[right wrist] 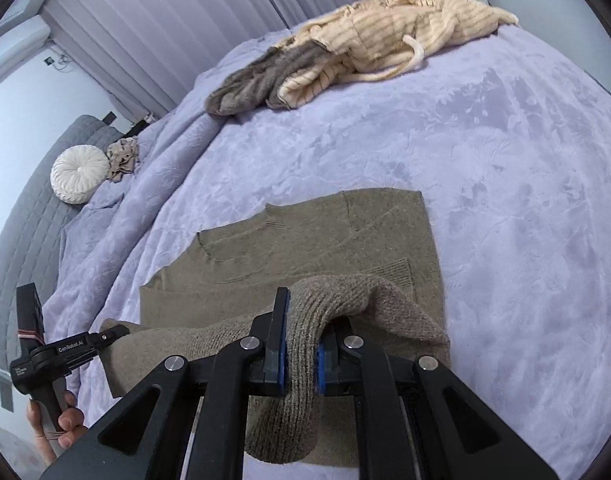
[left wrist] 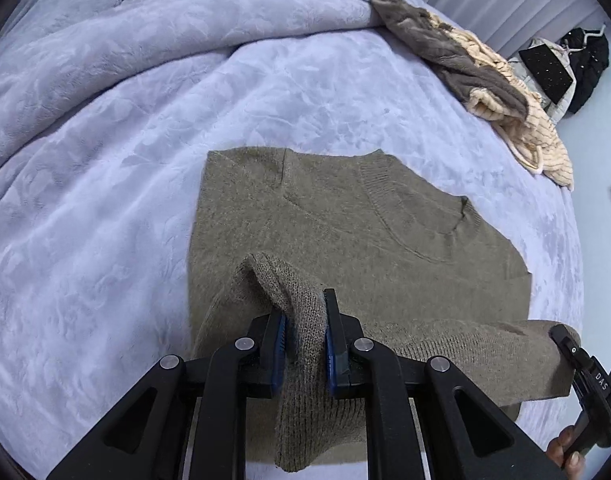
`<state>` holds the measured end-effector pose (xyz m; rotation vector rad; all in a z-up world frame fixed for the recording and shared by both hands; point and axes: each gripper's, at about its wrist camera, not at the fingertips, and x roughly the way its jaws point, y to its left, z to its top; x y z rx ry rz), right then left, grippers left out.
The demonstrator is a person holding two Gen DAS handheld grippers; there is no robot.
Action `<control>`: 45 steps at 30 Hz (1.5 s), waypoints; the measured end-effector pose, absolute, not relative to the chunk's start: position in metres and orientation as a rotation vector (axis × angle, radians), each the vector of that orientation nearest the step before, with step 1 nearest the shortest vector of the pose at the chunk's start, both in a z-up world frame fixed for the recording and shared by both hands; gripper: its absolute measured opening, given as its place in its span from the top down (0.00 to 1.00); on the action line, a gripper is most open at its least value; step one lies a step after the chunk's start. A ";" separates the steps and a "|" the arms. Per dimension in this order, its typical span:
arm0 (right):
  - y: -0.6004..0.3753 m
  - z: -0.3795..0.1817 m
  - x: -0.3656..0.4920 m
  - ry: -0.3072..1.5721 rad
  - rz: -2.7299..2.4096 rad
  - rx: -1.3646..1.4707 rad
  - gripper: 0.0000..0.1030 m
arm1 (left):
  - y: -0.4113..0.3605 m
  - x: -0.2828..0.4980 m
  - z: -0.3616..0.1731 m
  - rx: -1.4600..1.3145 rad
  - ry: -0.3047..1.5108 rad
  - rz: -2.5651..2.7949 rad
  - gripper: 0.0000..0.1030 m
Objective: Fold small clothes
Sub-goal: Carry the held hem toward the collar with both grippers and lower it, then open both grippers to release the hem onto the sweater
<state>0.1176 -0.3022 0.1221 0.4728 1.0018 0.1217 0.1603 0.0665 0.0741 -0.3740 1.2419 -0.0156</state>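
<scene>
An olive-brown knit sweater [left wrist: 345,220] lies flat on the lavender bed cover [left wrist: 105,240], sleeves folded in and neckline toward the far side. My left gripper [left wrist: 305,314] is shut on a lifted fold of the sweater's near edge, and the knit hangs down between its blue pads. My right gripper [right wrist: 305,316] is shut on the other near corner of the sweater [right wrist: 305,240] in the same way. Each gripper shows in the other's view: the right gripper [left wrist: 565,340] at the fabric's right end, the left gripper [right wrist: 107,335] at its left end.
A heap of grey and cream striped clothes [left wrist: 485,76] [right wrist: 345,48] lies at the bed's far side. A white round cushion [right wrist: 79,180] and a crumpled beige garment [right wrist: 123,158] sit by the grey headboard. Dark clothing [left wrist: 585,64] lies beyond the bed by the curtains.
</scene>
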 end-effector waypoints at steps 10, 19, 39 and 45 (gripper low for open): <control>-0.303 0.059 0.174 1.107 0.108 0.478 0.75 | 0.072 0.190 0.044 -0.520 1.240 -0.087 0.14; -0.315 0.088 0.152 1.009 0.208 0.526 0.30 | 0.114 0.148 0.089 -0.574 1.106 -0.238 0.14; -0.247 0.084 0.169 0.986 0.457 -0.107 0.28 | -0.002 0.170 0.065 -0.065 1.158 -0.501 0.14; -0.279 0.083 0.219 1.008 0.325 0.092 0.28 | 0.064 0.215 0.059 -0.455 1.161 -0.352 0.14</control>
